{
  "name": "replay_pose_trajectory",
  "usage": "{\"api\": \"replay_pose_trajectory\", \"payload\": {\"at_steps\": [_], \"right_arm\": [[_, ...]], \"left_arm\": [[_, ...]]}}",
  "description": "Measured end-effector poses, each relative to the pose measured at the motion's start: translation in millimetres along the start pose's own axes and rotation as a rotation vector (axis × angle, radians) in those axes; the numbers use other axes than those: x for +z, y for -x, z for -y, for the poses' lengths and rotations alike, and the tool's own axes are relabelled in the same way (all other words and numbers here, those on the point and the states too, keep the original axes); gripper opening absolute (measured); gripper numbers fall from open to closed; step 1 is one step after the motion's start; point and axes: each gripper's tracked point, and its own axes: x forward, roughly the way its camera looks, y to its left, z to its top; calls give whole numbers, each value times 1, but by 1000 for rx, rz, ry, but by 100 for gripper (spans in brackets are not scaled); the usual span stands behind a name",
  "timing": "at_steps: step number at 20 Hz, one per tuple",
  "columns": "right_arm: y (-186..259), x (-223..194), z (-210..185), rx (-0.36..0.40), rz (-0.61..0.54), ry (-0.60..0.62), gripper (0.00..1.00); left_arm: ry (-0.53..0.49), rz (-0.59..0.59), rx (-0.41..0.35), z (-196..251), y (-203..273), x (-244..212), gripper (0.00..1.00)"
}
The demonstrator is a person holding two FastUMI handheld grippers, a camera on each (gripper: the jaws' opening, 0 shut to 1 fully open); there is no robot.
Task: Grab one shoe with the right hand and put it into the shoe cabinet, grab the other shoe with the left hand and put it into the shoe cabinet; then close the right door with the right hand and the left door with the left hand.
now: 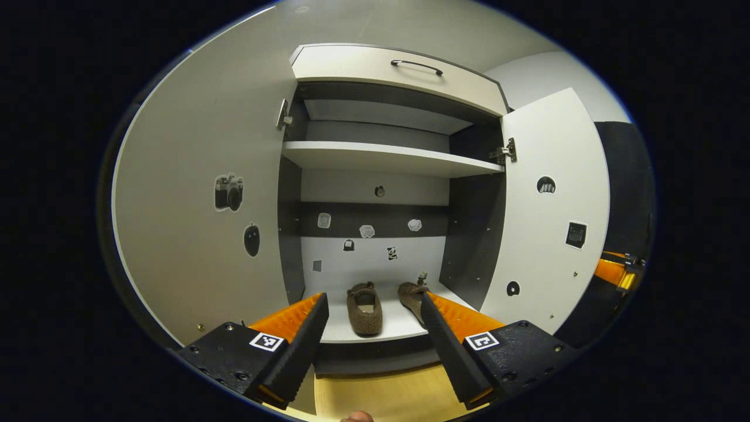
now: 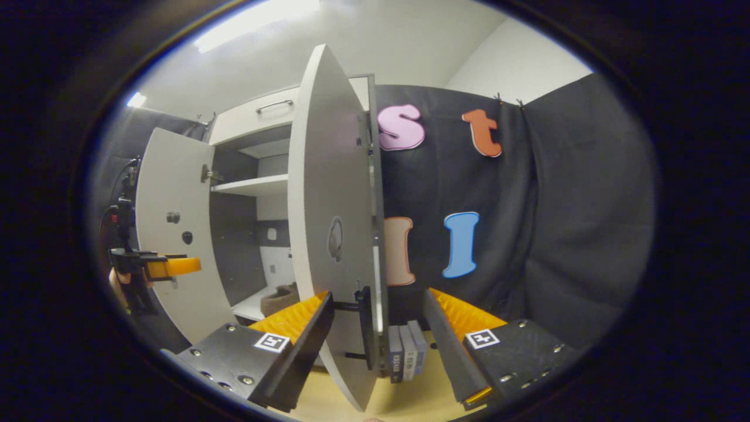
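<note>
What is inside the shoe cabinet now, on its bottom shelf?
Two brown shoes lie on the bottom shelf of the shoe cabinet. The right shoe is partly covered by a finger of the left gripper. The upper shelf looks bare.

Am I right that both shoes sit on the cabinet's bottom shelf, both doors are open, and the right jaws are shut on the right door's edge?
Not quite. The right gripper is open, its jaws straddling the right door edge without pressing it, as the right gripper view shows. Both shoes are on the bottom shelf, both doors open.

Upright books [image 2: 406, 353] on wooden floor [image 2: 410, 398]
</note>
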Motion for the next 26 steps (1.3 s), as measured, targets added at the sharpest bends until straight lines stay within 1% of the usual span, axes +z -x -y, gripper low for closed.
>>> {"api": "replay_pose_trajectory", "payload": {"at_steps": [1, 2, 4, 5, 6, 7, 9, 10, 11, 12, 14, 15, 16, 17, 19, 21, 23, 24, 25, 26], "right_arm": [[-5, 0, -10, 27, -1, 1, 91], [-10, 0, -21, 52, -2, 5, 93], [-20, -3, -38, 92, -8, 8, 93], [-25, -9, -43, 101, -21, 15, 89], [-30, -13, -49, 113, -31, 21, 89], [-33, -16, -57, 134, -37, 16, 93], [-40, -21, -78, 191, -51, -4, 93], [-45, -23, -86, 208, -49, -15, 89], [-49, -24, -91, 218, -50, -21, 93], [-55, -25, -98, 230, -56, -23, 93], [-67, -29, -108, 237, -63, -13, 93], [-72, -32, -107, 231, -64, -3, 89], [-78, -34, -109, 232, -65, 0, 89], [-82, -37, -115, 246, -68, -9, 98], [-94, -37, -125, 258, -67, -14, 100], [-102, -38, -129, 254, -64, -8, 100], [-109, -36, -132, 251, -55, -6, 100], [-113, -36, -134, 253, -54, -6, 97], [-116, -37, -136, 254, -56, -9, 97], [-120, -37, -137, 256, -59, -13, 97]], "left_arm": [[0, 2, 6, -1, 2, 1, 96], [0, 1, 11, -3, 4, 0, 96], [2, 2, 24, -8, 8, 0, 96], [1, 1, 31, -10, 11, -1, 97], [-1, 0, 38, -11, 14, -2, 96], [-2, -2, 45, -14, 17, -4, 97], [-1, -5, 60, -19, 21, -4, 97], [2, -6, 67, -22, 22, -5, 96], [4, -6, 73, -24, 24, -6, 96], [6, -7, 80, -27, 24, -6, 96], [8, -8, 92, -33, 26, -7, 97], [9, -7, 98, -36, 27, -6, 97], [11, -5, 103, -38, 27, -6, 97], [13, -4, 108, -41, 27, -6, 97], [19, -5, 105, -41, 27, -7, 96], [13, -1, 98, -39, 26, -6, 93], [12, 1, 99, -40, 25, -4, 94], [14, 4, 99, -40, 24, -3, 94], [16, 6, 100, -40, 24, -3, 96], [18, 8, 100, -40, 23, -3, 94]]}}
